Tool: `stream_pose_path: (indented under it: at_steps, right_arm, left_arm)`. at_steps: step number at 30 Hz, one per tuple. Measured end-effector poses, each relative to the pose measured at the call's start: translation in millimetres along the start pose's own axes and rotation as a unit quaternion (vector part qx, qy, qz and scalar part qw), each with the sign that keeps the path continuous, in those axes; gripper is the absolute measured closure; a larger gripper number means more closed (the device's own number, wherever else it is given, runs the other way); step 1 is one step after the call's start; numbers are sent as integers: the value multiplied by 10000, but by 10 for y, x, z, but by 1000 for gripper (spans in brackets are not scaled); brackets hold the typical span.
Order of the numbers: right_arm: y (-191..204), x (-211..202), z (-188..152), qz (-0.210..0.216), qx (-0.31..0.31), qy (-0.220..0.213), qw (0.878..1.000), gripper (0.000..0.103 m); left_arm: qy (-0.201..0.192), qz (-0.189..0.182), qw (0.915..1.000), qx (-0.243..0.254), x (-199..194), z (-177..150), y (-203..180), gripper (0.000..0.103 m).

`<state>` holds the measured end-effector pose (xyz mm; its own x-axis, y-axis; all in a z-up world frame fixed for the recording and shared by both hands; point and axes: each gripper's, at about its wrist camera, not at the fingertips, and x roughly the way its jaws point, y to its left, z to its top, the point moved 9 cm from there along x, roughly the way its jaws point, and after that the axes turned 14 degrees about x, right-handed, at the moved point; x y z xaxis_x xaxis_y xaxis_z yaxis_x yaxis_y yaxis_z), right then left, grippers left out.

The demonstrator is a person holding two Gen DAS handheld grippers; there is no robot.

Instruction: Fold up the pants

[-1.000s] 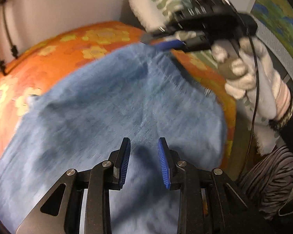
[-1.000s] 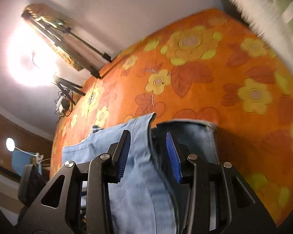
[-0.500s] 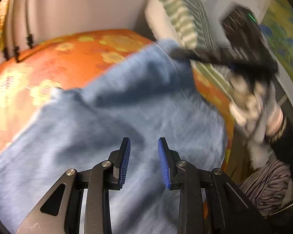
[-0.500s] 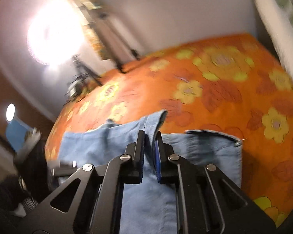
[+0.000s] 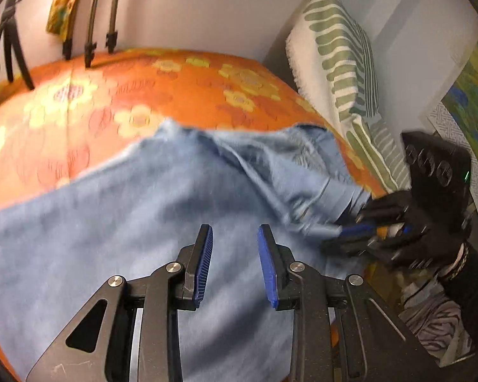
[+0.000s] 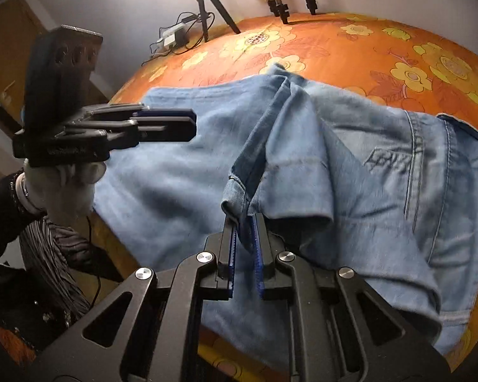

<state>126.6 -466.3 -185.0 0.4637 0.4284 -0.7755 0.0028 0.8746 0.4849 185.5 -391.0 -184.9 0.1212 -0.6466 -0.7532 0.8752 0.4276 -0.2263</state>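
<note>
**A:** Pants (image 6: 350, 165) first: where do we have them? They lie spread on the orange flowered bedspread (image 6: 414, 63), straight ahead of and below our right gripper (image 6: 246, 222). Its jaws have just been closing, and they now pinch a raised ridge of denim, a hemmed edge bunched up between the pads.

**B:** Agreed, we are clenched on cloth there. From that pinch the fabric runs away from the right gripper toward the far side of the bed, with the pocket stitching off to its right.

**A:** And our left gripper (image 5: 235, 254)? Its jaws stand partly apart, and we see blue denim (image 5: 143, 222) beyond the gap. We would judge that nothing is pinched between the blue pads, though that view is blurred.

**B:** In the right wrist view the left gripper (image 6: 162, 124) hangs to the left of the right one, above the flatter stretch of the pants, with its fingers pointing across it.

**A:** So the relation that counts: the long axis of the garment runs crosswise in front of both grippers, and the right one is nearer the gathered edge. The left is nearer the flat stretch.

**B:** We judge the fold calls for carrying the pinched edge across, toward the left gripper's side.

**A:** Containers?

**B:** None in sight. Only a striped pillow (image 5: 341, 63) stands beyond the pants, and tripod legs (image 6: 213, 6) rest at the bed's far edge.
</note>
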Motion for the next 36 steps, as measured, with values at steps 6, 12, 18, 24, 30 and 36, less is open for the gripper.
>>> stream_pose_path:
  at_steps: [6,12,18,24,30,36]
  right_arm:
    - [10,-425,90,290,203,-517,9980,88]
    - [310,-695,159,404,-174,-835,9955,64]
    - [435,-332,174,-361,-774,-723,9937,37]
    - [365,252,-118,-1573,-1652,-203,9734,37]
    - [137,262,-55,-1777,-1329,-142,9750,68]
    - [110,172,32,-1861,-1288,-128,9740,89]
  left_arm:
    - [40,-133,9989,-438,-92,-211,124,75]
    - [98,-53,9994,-323,-28,-212,90,75]
    - [-7,108,9995,-291,-259,-164,131,75]
    - [354,507,9979,-167,-515,-588,336,75]
    - [459,735,9948,-540,-582,-849,669,75]
    - [451,671,9955,-493,-593,-896,679,75]
